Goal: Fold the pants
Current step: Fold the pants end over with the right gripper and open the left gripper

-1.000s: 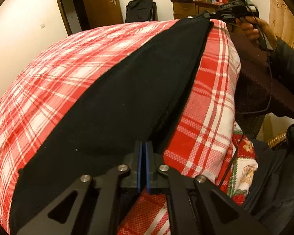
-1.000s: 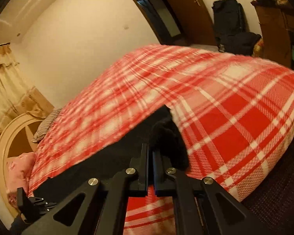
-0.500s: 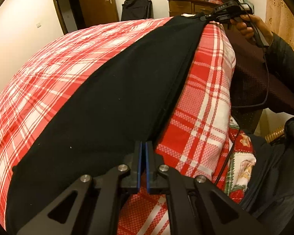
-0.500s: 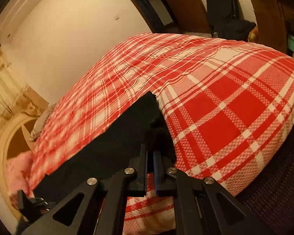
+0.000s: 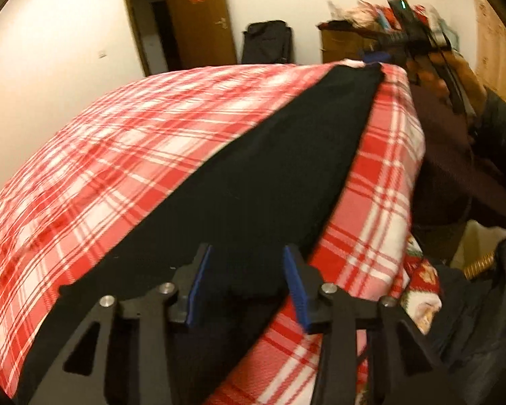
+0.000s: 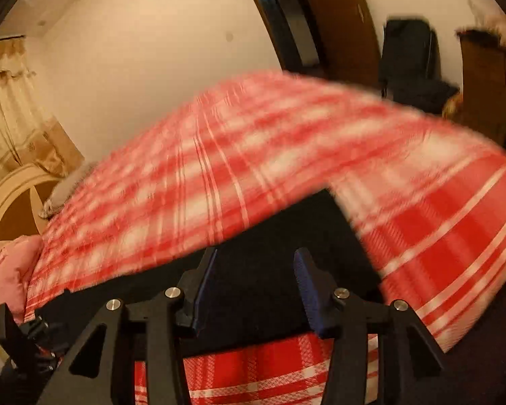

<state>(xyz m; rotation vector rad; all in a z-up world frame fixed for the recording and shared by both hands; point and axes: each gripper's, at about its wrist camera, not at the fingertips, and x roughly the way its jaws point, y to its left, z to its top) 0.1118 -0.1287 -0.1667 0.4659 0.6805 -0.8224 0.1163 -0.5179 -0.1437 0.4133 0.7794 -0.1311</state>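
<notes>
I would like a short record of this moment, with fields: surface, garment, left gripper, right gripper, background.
surface: bed with red and white plaid blanket
garment: black pants lying flat in a long strip across the blanket
left gripper: open, jaws apart over one end of the pants
right gripper: open, jaws apart over the other end
background: brown door, wooden dresser, black bag
</notes>
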